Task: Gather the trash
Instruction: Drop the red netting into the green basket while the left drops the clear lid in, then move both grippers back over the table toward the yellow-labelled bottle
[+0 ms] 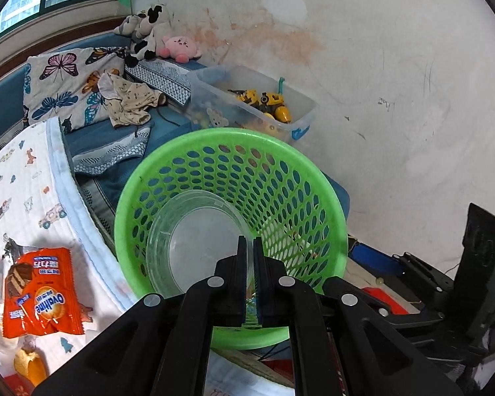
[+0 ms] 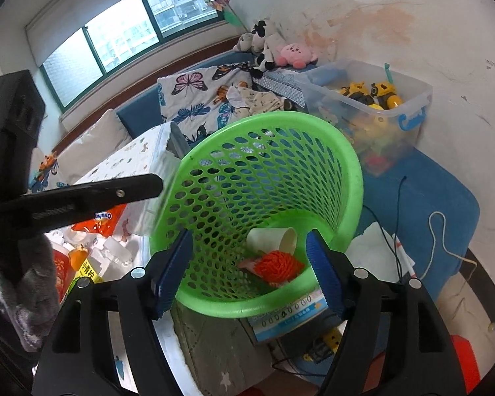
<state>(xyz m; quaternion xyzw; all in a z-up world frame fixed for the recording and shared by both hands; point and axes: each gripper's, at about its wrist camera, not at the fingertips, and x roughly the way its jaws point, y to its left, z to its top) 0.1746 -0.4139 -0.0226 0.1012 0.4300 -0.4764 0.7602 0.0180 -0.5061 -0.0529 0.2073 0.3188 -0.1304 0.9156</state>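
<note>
The left tool is pinching the thin rim of a clear plastic bowl, a light, slippery, flexible thing best held at that rim, and is holding it over the green basket, its mouth facing the camera. The right tool is standing wide and empty over the basket, where a paper cup is lying on its side. Farther left, an orange wrapper is lying flat on the bed.

Green perforated basket tilted beside the bed, clear plastic cup at its mouth, paper cup and orange mesh inside, orange wrapper left of basket
</note>
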